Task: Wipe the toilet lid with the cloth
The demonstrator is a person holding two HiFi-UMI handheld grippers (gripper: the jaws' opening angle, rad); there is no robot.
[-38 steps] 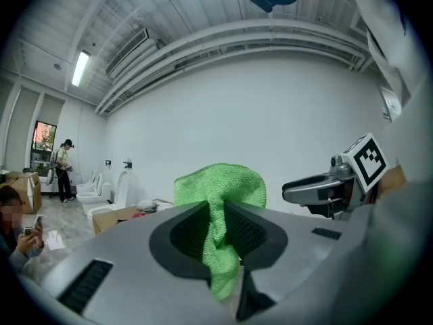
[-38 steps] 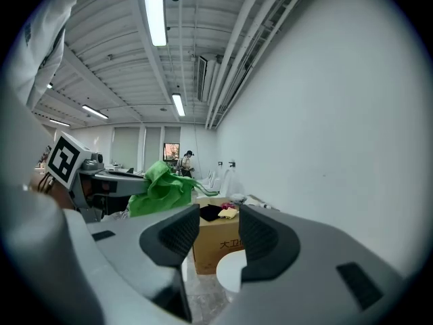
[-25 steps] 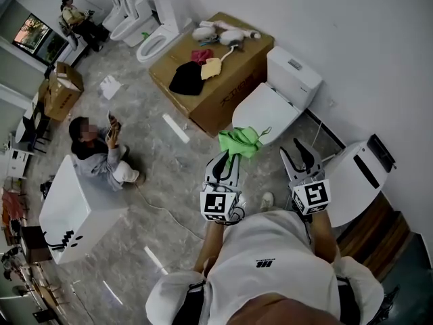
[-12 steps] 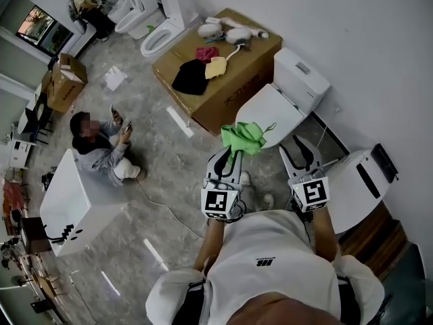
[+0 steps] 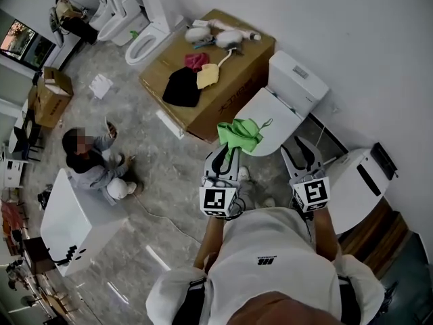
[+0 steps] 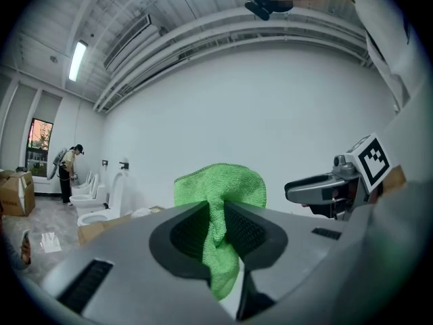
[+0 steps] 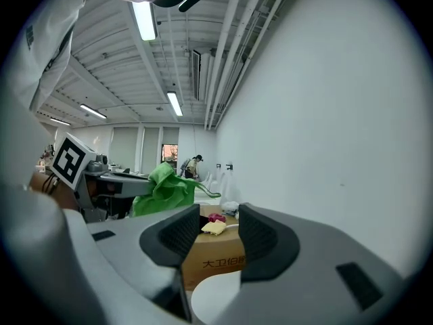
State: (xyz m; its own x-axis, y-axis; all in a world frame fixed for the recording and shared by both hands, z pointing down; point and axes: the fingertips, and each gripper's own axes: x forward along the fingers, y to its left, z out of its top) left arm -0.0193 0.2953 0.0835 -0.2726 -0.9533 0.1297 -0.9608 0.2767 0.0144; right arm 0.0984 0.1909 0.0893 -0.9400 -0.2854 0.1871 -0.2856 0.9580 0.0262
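**Change since the earlier frame.** The cloth (image 5: pixel 239 134) has edged up and now overlaps the near rim of the lid (image 5: pixel 274 110). The box (image 5: pixel 223 66) and the seated person (image 5: pixel 88 164) have slid left in the head view.

**Grippers.** Your left gripper (image 5: pixel 226 156) pinches a gathered fold of the cloth. Most of the fabric blooms above the jaw tips and a short tail hangs below them. Your right gripper (image 5: pixel 303 156), at 3 o'clock of the left one, has its jaws spread with nothing between them.

**Handling (judged).**
- The cloth looks light, limp and slightly grippy, so it will probably bunch under a push instead of lying flat.
- Holding it at the fold, as you do now, leaves a free wad ahead of the tips, and that wad is the part to press down and drag.
- The lid looks hard and slick, so little force should be needed.

**Appearance.** The cloth is bright green, napped like microfibre, and crumpled, with a thin loop trailing at 2 o'clock. The lid is white, glossy and closed. It lies at 1 o'clock of the left gripper, with the tank (image 5: pixel 295 73) beyond it.
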